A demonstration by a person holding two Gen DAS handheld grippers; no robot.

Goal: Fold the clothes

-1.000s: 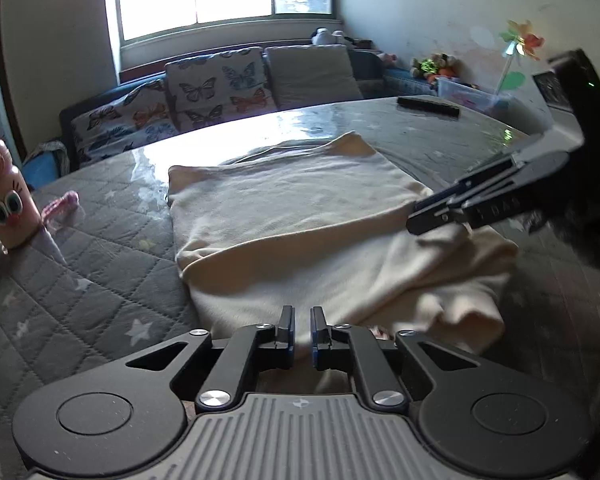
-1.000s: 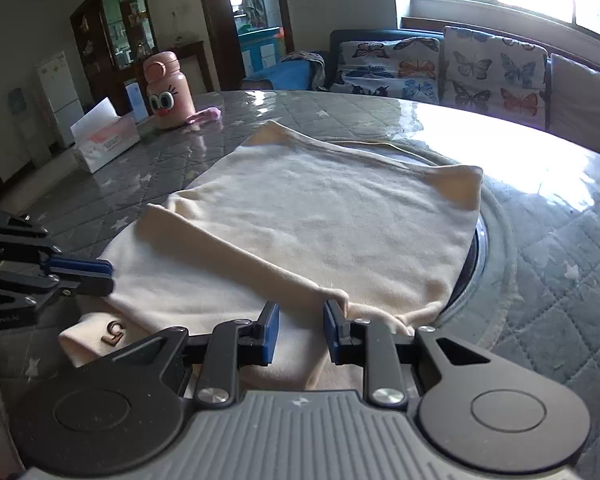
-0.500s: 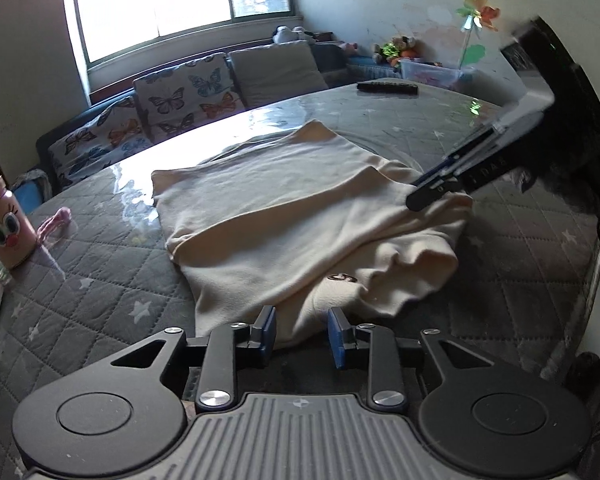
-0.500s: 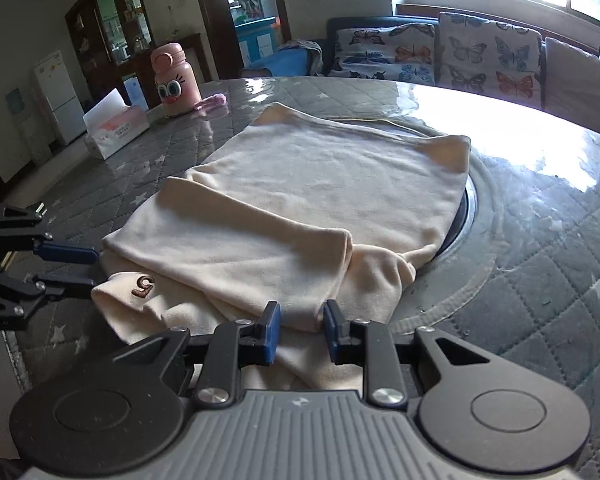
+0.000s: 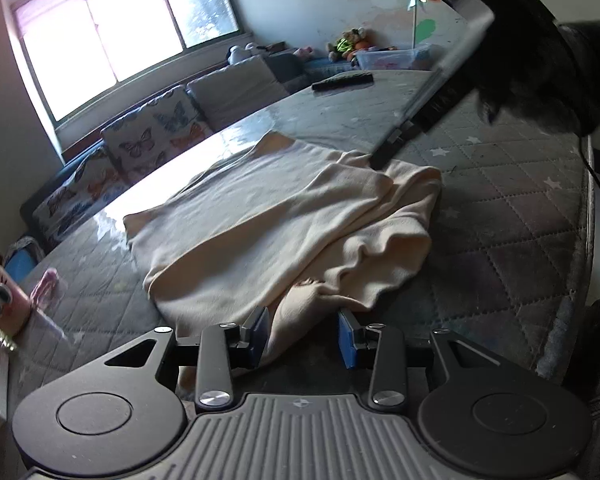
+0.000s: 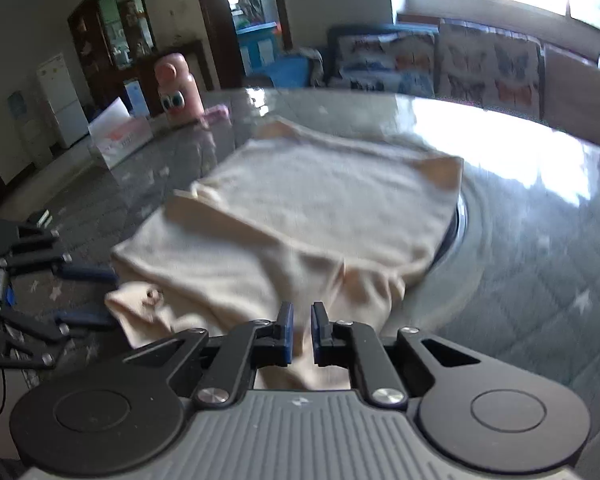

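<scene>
Since a moment ago the left gripper [image 5: 303, 335] has parted its jaws, dropping the cream garment [image 5: 284, 216] half-folded on the near desk [image 5: 520, 216], while the right gripper [image 6: 301, 332] pinches its near hem, likely to straighten it.

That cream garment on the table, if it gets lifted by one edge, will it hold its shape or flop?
The cream garment will probably flop: its near edge already lies in soft bunched wrinkles. It looks thin, so likely light. The free folded layers may slide apart where the right tongs pinch only a small bit.
</scene>
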